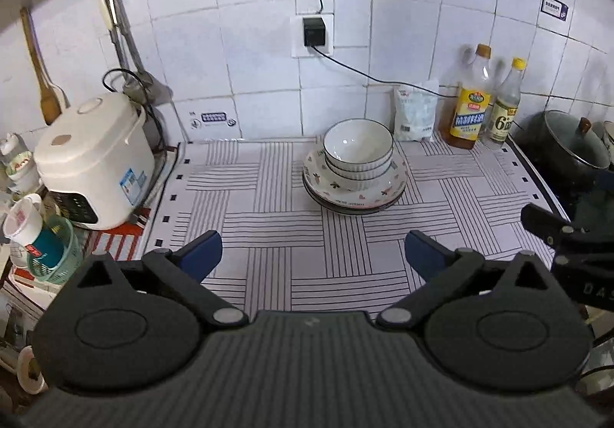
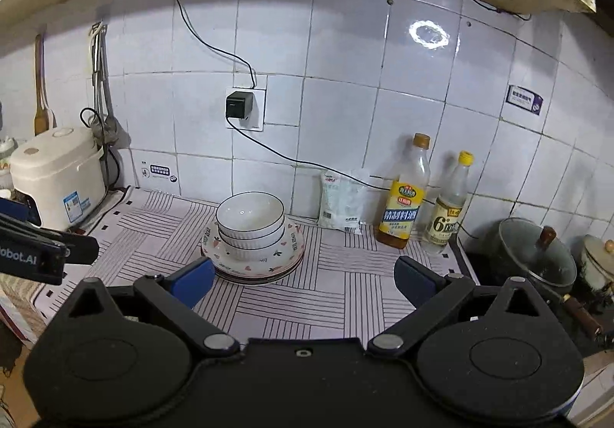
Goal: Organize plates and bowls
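Both my left gripper (image 1: 312,255) and right gripper (image 2: 305,280) hold fingers wide, empty, before 3 stacked bowls (image 1: 358,151) on plates (image 1: 355,194).

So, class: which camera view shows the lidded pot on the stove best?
The right wrist view: the pot, its glass lid and brown knob sit well inside the frame. In the left wrist view the pot is at the right edge, partly cut off.

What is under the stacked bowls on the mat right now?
The bowls sit nested on a floral plate, with at least one darker-rimmed plate beneath it. How many plates lie lower, and the plate centres, are covered.
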`<act>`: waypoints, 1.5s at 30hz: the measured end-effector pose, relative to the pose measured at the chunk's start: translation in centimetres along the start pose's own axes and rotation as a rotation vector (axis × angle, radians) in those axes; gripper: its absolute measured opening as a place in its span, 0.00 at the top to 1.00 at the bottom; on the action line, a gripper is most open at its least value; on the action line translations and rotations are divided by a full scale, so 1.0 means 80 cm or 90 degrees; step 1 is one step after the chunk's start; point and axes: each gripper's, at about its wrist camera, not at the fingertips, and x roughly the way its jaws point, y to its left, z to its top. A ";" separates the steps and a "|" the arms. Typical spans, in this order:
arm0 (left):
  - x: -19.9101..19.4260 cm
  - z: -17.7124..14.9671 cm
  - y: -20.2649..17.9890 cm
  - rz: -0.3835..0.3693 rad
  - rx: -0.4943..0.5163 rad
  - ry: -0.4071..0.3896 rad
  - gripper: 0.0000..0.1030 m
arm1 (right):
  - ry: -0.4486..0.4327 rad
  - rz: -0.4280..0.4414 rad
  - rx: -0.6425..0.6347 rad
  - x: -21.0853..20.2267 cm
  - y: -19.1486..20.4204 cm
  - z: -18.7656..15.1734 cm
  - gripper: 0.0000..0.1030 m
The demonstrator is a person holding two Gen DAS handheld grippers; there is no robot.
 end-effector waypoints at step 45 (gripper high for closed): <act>0.014 -0.029 0.003 -0.007 -0.030 -0.032 0.00 | 0.059 -0.042 0.049 0.011 0.001 -0.038 0.01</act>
